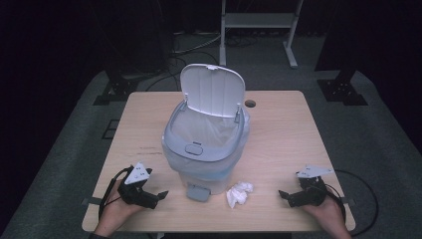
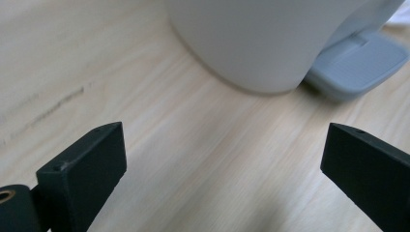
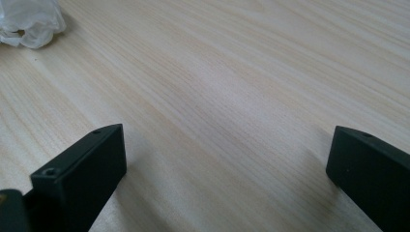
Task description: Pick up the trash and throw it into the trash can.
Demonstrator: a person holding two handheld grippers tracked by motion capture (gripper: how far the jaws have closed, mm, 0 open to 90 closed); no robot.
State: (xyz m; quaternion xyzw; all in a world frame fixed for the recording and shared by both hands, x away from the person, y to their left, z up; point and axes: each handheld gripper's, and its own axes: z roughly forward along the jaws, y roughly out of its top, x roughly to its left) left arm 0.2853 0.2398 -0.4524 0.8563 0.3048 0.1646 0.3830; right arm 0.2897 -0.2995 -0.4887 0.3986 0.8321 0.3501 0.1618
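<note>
One table (image 1: pixel 278 149). One pedal bin (image 1: pixel 206 144), one lid (image 1: pixel 211 89) on it, one grey foot pedal (image 1: pixel 197 192). One crumpled tissue (image 1: pixel 239 193). Two grippers: left gripper (image 1: pixel 158 196), right gripper (image 1: pixel 284 195). Two hands.

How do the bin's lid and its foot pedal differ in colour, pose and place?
The lid is white; the pedal is grey. The lid stands raised at the back of the bin; the pedal lies flat on the table at its front foot. The lid is far larger than the pedal. Both belong to the same bin, and no tool touches either.
</note>
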